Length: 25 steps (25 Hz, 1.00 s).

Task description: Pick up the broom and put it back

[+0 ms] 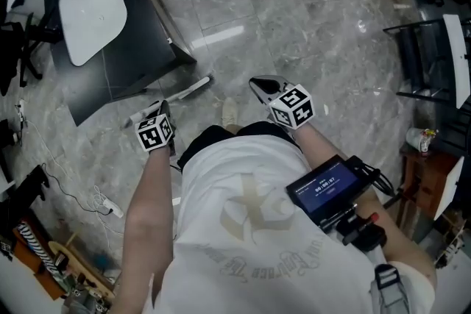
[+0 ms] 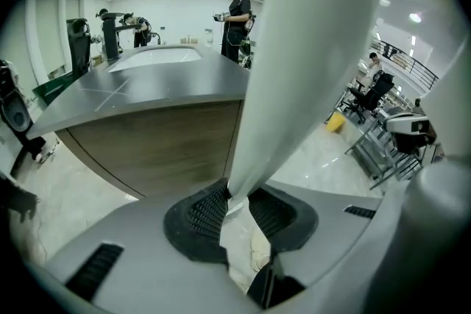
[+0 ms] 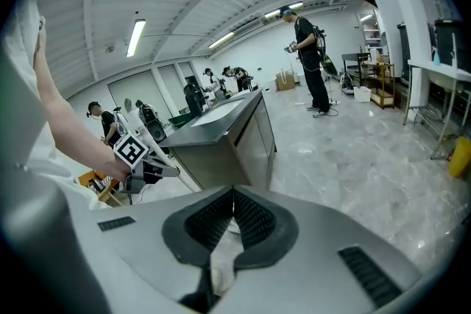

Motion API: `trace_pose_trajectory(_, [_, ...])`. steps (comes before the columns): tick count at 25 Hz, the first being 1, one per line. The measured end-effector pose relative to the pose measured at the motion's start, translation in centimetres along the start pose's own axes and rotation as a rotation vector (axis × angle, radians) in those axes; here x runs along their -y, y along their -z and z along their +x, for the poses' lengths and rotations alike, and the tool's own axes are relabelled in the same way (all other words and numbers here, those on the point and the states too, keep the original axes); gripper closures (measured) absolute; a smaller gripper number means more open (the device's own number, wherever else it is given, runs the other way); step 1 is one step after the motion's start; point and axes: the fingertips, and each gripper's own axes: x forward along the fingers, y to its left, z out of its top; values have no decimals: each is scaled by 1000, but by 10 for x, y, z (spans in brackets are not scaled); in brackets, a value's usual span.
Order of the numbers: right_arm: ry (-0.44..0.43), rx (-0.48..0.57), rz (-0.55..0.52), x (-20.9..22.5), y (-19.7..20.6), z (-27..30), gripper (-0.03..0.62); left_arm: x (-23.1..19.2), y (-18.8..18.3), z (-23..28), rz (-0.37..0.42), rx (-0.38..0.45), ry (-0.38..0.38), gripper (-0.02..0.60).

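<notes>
Left gripper [image 2: 234, 196]: my jaws are closed partway on the broom handle [image 2: 309, 48], a white shaft clamped between them and running up and away past the tips. Right gripper [image 3: 233, 191]: my jaws are closed tip to tip on nothing, off to the side of that shaft. I judge the handle stiff, light and smooth, so liable to swivel in one pinch. The brush end is out of view and possibly the heavier end, so a second hold further along the shaft seems advisable.
</notes>
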Motion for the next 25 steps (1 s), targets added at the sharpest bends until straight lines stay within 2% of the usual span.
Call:
trace_pose_trajectory(7, [-27, 24, -46, -33, -9, 2, 577, 4, 2, -44, -15, 95, 26, 486])
trace_pose_trajectory(14, [-54, 32, -96, -74, -5, -2, 577, 8, 6, -94, 3, 204, 44, 486])
trace_pose_trajectory(25, [-109, 39, -155, -128, 10, -19, 577, 18, 38, -167, -2, 330, 31, 486])
